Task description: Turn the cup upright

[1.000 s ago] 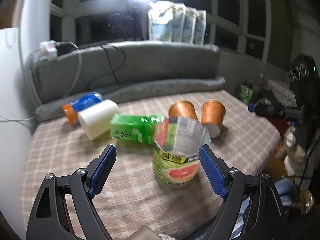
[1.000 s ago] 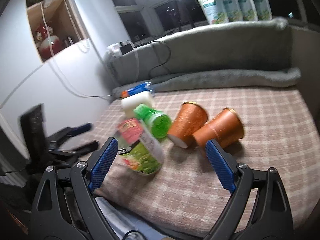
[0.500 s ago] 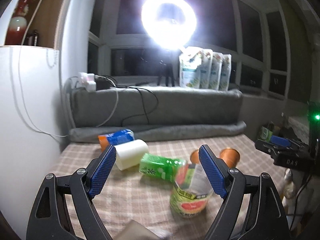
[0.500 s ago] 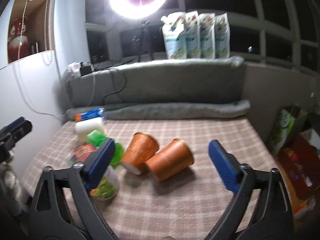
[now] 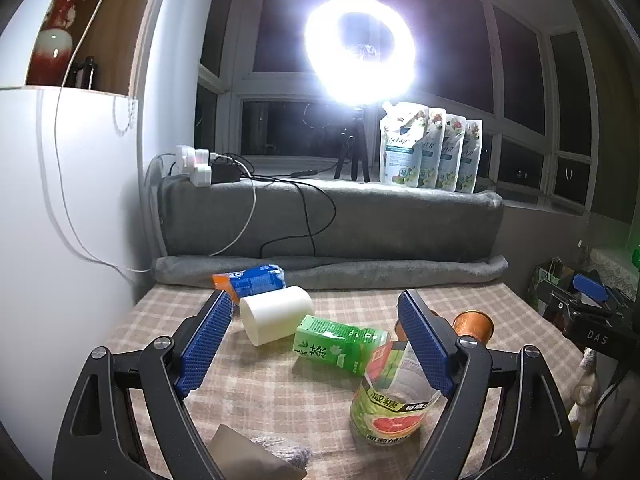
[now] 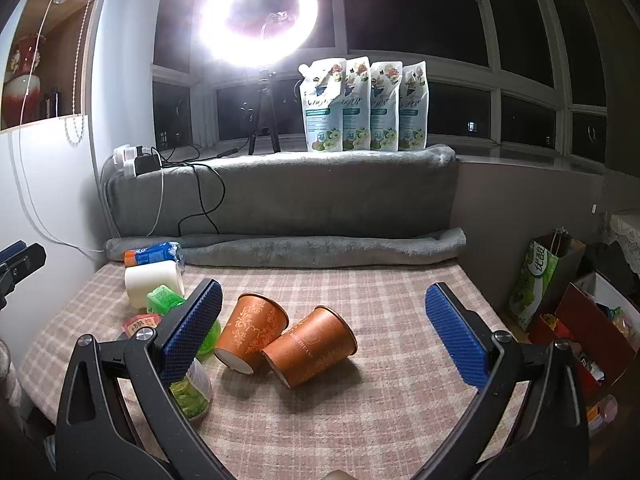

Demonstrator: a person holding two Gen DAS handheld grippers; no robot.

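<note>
Two orange paper cups lie on their sides on the checked cloth: one (image 6: 256,330) on the left and one (image 6: 312,346) on the right, touching. My right gripper (image 6: 324,340) is open and empty, held back above and in front of them. In the left wrist view one orange cup (image 5: 474,325) shows behind the right finger. A white cup (image 5: 276,314) also lies on its side. My left gripper (image 5: 316,342) is open and empty, held above the cloth.
A green tea carton (image 5: 340,344) lies flat. A green watermelon-label bottle (image 5: 390,404) with its top cut open stands near the front. A blue bottle (image 5: 250,280) lies by the grey rolled blanket (image 6: 320,250). Boxes and a bag (image 6: 536,280) stand off the right edge.
Both grippers pulled back and tilted up, so the table objects appear lower and farther. The objects themselves stayed put. Both grippers stayed open.
</note>
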